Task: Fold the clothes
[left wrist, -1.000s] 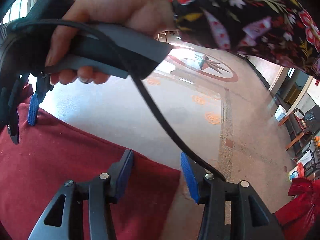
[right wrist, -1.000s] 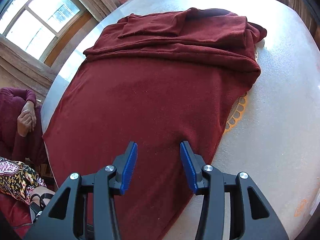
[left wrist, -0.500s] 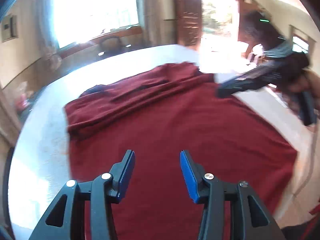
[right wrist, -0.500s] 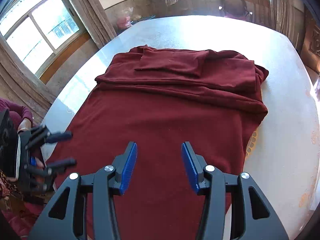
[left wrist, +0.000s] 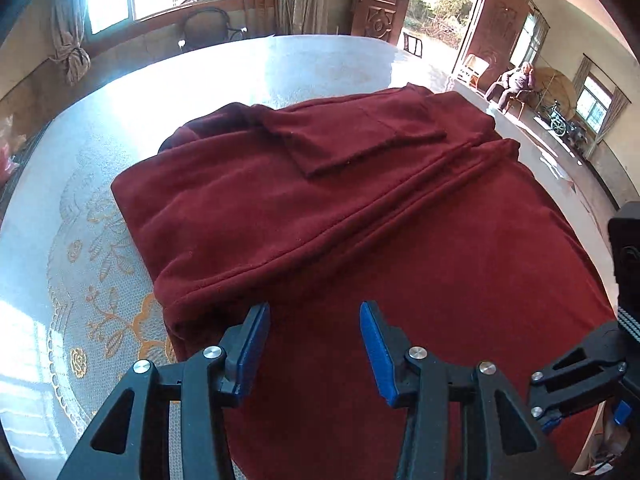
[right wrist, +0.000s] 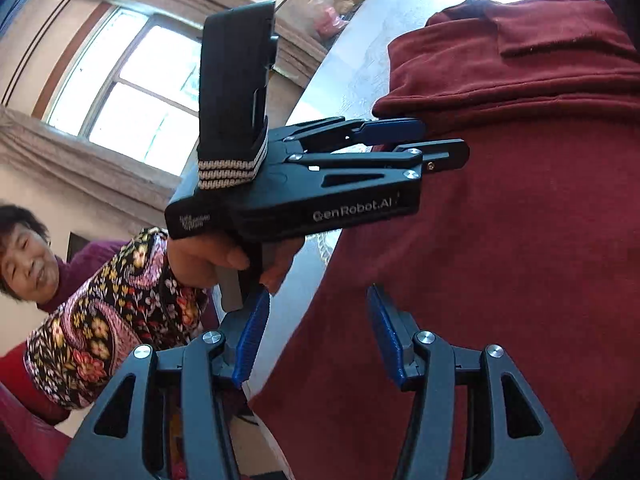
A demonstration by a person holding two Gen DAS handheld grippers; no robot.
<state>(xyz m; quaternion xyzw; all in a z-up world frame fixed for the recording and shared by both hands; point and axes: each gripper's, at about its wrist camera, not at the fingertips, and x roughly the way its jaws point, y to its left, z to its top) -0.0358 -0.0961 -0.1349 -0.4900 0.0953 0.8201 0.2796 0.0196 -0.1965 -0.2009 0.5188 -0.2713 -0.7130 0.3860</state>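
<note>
On the table (left wrist: 280,68) lies the part-folded red garment (left wrist: 360,220). Left gripper (left wrist: 312,344) hovers half open and empty over its near-left fold; right gripper (right wrist: 316,332), empty, is opening. Next: pinch an edge.

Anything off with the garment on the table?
The red garment is only part folded: folded layers bunch at the far end, and the near part overhangs the table edge. No damage visible.

White "GenRobot.AI" lettering on the left gripper (right wrist: 432,140) body, smaller print unreadable
</note>
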